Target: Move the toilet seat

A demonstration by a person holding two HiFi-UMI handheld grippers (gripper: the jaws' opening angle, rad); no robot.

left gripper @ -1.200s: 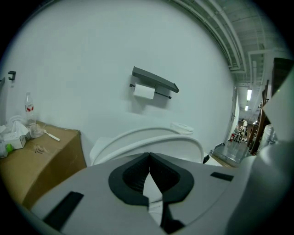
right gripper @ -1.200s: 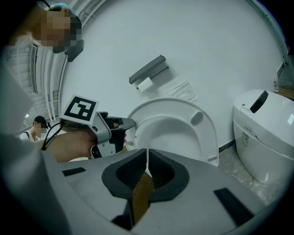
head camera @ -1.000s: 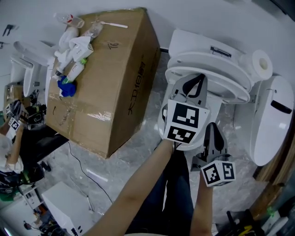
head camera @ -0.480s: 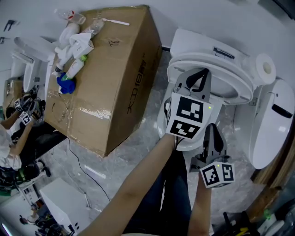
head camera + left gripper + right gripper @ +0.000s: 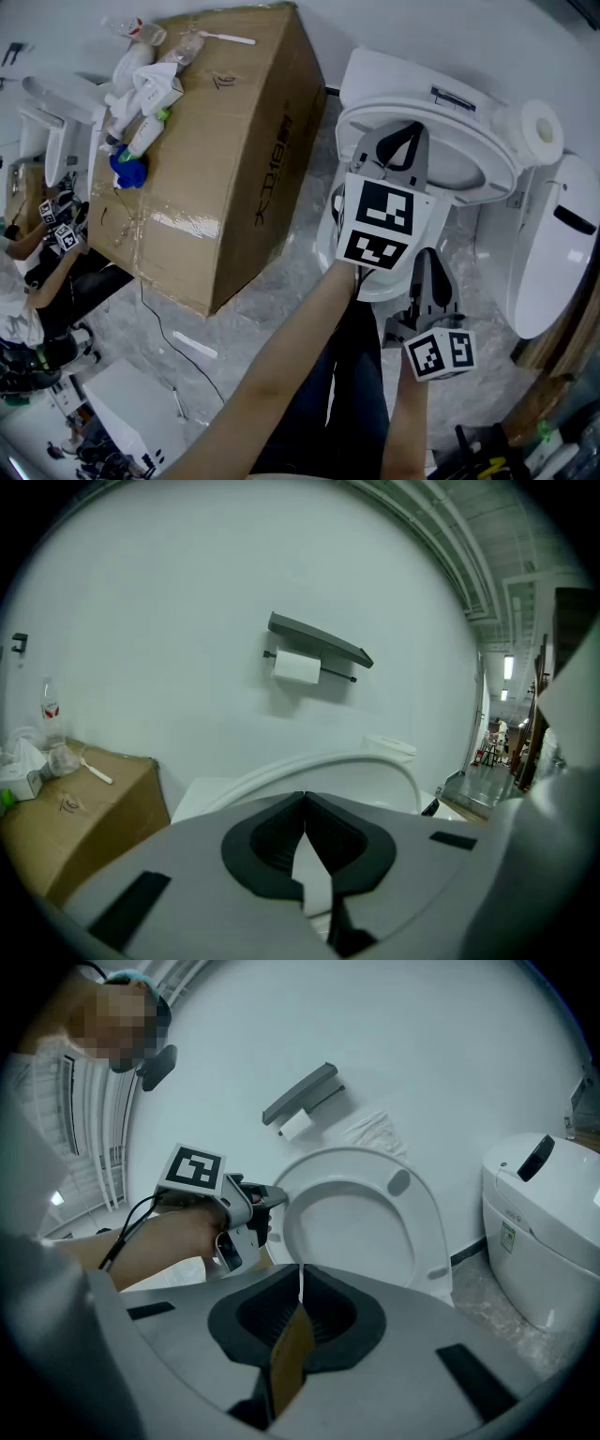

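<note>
Pinched shut and empty, the left gripper (image 5: 305, 801) noses the raised white oval plastic toilet seat (image 5: 433, 1232) just ahead; the right gripper (image 5: 301, 1288), likewise closed, hangs behind. The left tip could skid off the smooth rim, dropping the seat.

Ahead of you a plain white wall (image 5: 187, 592) fills most of the scene, carrying a grey shelf (image 5: 316, 639) with a paper roll (image 5: 298, 667) hung just beneath it. Underfoot you have a grey mottled floor (image 5: 262, 309), crossed by a thin black cable (image 5: 155, 319). To your left stands a large cardboard box (image 5: 216, 141), its top cluttered with bottles and packets (image 5: 141, 84). On your right sits a second white closed unit (image 5: 553, 244), and past it a corridor runs off lit by ceiling strip lights (image 5: 507, 667).
</note>
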